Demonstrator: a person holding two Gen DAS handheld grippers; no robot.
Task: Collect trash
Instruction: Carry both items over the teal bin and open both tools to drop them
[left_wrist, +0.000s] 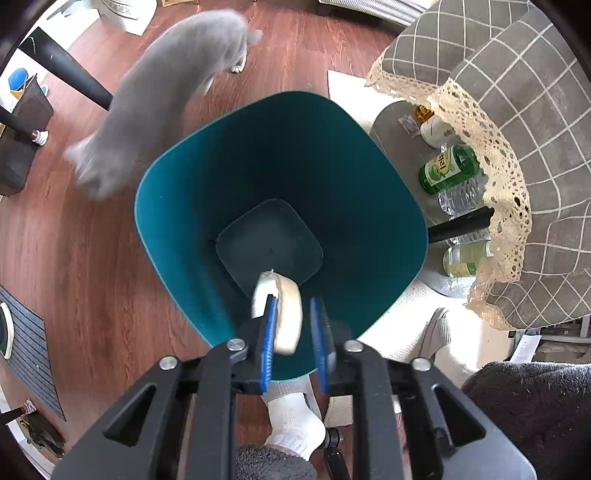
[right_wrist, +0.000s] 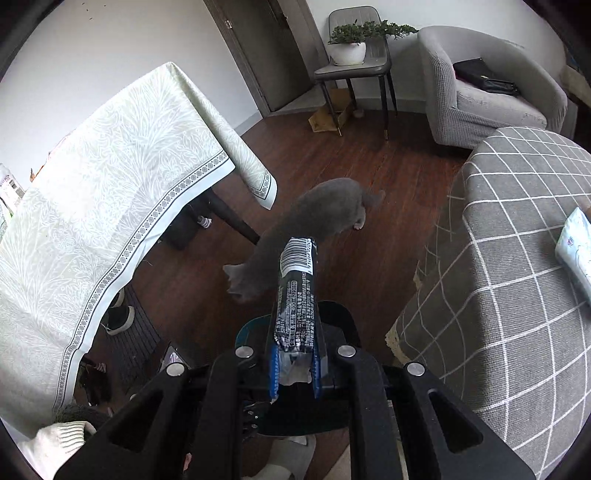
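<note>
In the left wrist view my left gripper (left_wrist: 293, 314) hangs over the mouth of a teal trash bin (left_wrist: 184, 206) whose bottom is bare. A cream-coloured roll of trash (left_wrist: 286, 314) sits between the blue fingers, against the left one, with a gap to the right one. In the right wrist view my right gripper (right_wrist: 294, 363) is shut on a black snack wrapper (right_wrist: 297, 291) with a barcode, which sticks out forward. The bin's rim (right_wrist: 245, 328) shows just under that gripper.
A grey cat (left_wrist: 166, 92) walks on the wood floor beside the bin, also in the right wrist view (right_wrist: 314, 218). A checked-cloth table (left_wrist: 535, 147) with bottles (left_wrist: 448, 168) beneath stands right. A green-clothed table (right_wrist: 92, 221), a chair and an armchair (right_wrist: 480, 88) surround the floor.
</note>
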